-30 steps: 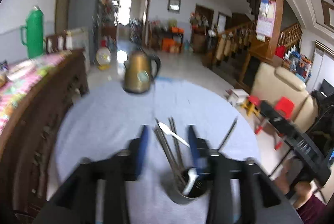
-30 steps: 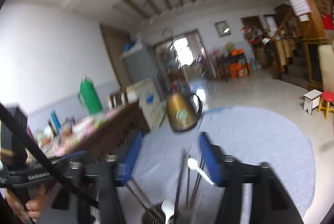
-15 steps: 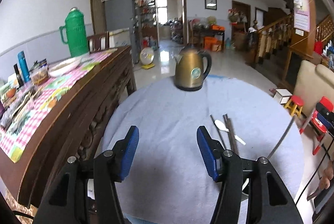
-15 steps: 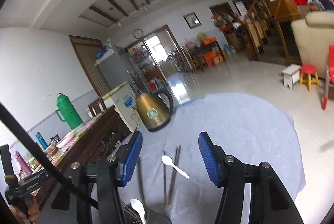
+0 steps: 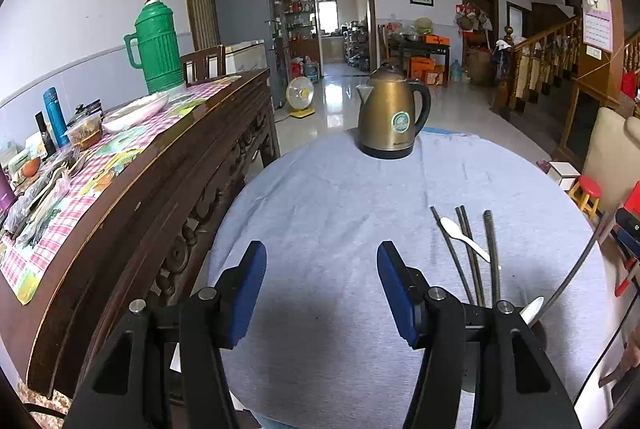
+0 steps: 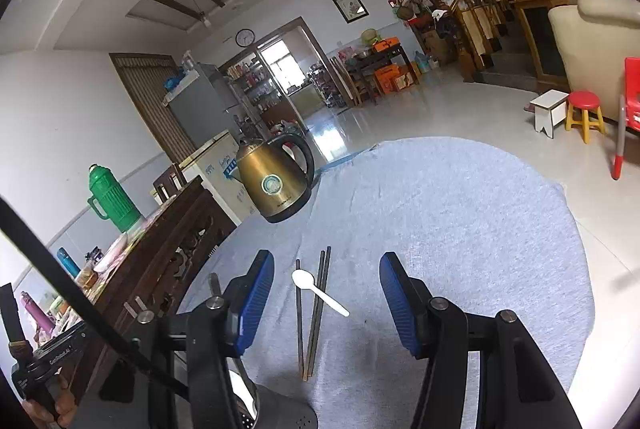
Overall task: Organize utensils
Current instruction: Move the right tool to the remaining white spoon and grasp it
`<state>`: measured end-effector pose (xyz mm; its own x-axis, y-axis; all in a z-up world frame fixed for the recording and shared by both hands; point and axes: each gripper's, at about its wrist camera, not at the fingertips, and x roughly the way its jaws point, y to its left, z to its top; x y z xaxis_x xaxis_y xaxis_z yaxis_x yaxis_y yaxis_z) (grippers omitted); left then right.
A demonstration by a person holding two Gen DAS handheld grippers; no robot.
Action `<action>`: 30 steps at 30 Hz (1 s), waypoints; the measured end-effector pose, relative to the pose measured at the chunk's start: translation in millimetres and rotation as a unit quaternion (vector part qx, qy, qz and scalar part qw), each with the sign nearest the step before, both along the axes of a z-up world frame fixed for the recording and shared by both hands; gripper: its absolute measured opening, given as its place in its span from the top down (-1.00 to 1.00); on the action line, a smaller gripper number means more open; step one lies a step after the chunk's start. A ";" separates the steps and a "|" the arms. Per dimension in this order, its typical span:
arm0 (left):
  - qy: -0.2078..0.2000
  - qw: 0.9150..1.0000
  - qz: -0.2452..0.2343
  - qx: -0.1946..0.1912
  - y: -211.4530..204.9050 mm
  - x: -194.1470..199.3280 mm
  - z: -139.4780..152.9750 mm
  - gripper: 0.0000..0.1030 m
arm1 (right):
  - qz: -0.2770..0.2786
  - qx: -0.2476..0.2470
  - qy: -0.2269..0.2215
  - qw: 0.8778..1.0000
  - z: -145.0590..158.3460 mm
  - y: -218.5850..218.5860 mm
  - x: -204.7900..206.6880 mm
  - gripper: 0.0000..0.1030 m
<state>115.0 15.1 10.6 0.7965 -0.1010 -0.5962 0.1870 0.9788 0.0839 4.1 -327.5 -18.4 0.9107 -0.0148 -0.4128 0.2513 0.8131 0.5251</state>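
Three dark chopsticks and a white plastic spoon lie on the grey-blue tablecloth. My left gripper hovers open over bare cloth to their left, nothing between its blue pads. A second spoon pokes up behind its right finger. In the right wrist view the chopsticks and spoon appear between the pads of my open right gripper, lying further out on the table. A dark utensil holder sits just below it, partly hidden.
A brass-coloured kettle stands at the table's far edge. A dark wooden sideboard with a green thermos and clutter runs along the left. A hand holds the left gripper's handle. Stools and a sofa stand off to the right.
The left gripper swung left, away from the holder and utensils that were between its fingers, and its jaws widened. The right view tipped down, bringing the chopsticks and spoon between its fingers.
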 end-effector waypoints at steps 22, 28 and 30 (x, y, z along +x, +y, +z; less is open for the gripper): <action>0.013 0.999 0.007 0.031 -9.6 18.0 -18.2 -0.14 | 0.002 0.014 0.026 1.000 -14.5 -6.4 21.3 -0.13; 0.020 0.999 0.005 0.036 -14.2 24.1 -22.7 -0.14 | 0.010 0.017 0.035 0.999 -17.7 -6.4 33.9 -0.13; 0.021 0.999 0.004 0.038 -15.5 26.4 -24.3 -0.14 | 0.013 0.019 0.038 0.999 -18.8 -6.9 38.3 -0.13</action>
<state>141.4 -0.4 -13.7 0.7708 -0.0483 -0.6352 0.1843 0.9714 0.1498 42.5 -334.5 -37.2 0.8765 0.0251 -0.4808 0.2707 0.8002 0.5352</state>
